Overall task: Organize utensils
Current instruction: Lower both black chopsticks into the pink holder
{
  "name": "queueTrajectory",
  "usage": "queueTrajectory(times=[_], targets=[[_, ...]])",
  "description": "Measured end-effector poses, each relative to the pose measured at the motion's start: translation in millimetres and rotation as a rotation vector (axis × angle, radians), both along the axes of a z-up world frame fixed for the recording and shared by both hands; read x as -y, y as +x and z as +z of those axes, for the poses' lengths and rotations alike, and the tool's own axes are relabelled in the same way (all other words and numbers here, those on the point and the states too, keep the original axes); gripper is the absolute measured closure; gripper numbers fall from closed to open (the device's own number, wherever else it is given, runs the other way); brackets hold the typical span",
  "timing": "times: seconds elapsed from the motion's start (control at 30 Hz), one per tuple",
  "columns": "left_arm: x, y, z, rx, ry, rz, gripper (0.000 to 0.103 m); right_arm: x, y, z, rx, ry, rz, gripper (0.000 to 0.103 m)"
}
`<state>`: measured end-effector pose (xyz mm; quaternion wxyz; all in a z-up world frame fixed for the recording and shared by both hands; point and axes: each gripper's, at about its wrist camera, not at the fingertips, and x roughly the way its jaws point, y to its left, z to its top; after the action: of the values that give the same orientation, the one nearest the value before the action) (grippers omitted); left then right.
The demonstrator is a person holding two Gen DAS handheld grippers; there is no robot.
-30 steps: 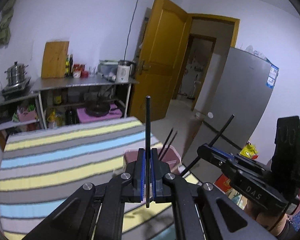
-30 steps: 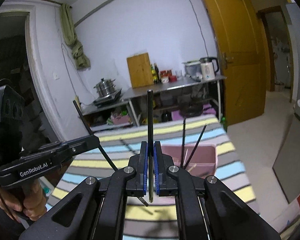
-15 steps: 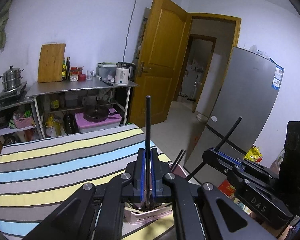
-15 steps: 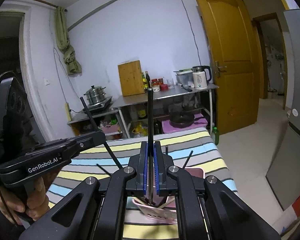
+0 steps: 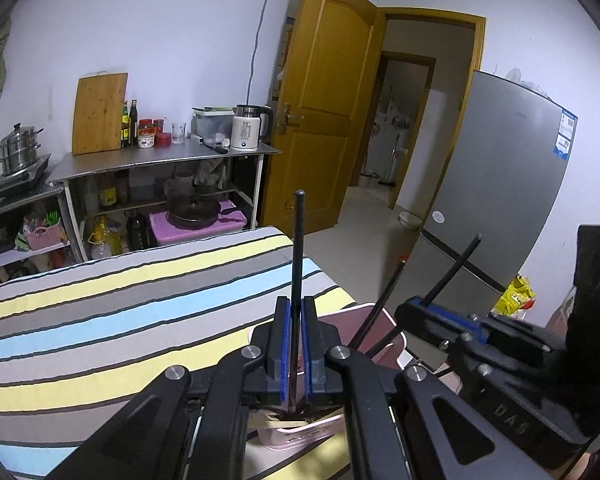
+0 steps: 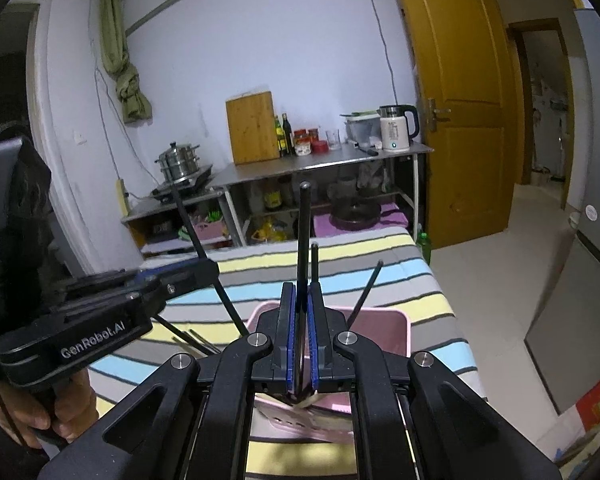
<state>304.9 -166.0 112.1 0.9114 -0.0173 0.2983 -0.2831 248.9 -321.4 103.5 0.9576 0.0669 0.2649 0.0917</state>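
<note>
While clamped, chopstick (image 5: 298,264) between fingers (image 5: 283,344), upright

Matt black plastic grippers, the left gripper (image 5: 295,360) and right gripper (image 6: 301,344), carry blue rubbery pads. The chopsticks (image 5: 298,264) look smooth and dark. The bin (image 6: 384,326) is pale pink plastic, the striped cloth (image 5: 120,312) soft, the counter (image 5: 160,162) brushed steel.

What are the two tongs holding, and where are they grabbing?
Each holds one black chopstick near its lower end: the left tongs grip the left chopstick, the right tongs grip the right chopstick, above the pink basket.
</note>
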Motion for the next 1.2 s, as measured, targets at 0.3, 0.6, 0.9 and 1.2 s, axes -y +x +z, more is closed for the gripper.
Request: queueTrajectory(times=[0.3,0.6,0.9,1.2], targets=[[2,8,-18,-0.037,0.026,0.007,0.098,0,8,-22,-0.073,-0.003,0.001,0.098],[-2,5,-16,-0.014,0.015,0.015,0.098,1,3,-17,-0.068,0.001,0.008,0.098],[-7,-5,0,0.057,0.006,0.036,0.103,1,1,-15,-0.061,0.004,0.014,0.098],[-31,-10,7,0.05,-0.048,0.038,0.103,4,0,-16,-0.063,0.018,0.017,0.098]])
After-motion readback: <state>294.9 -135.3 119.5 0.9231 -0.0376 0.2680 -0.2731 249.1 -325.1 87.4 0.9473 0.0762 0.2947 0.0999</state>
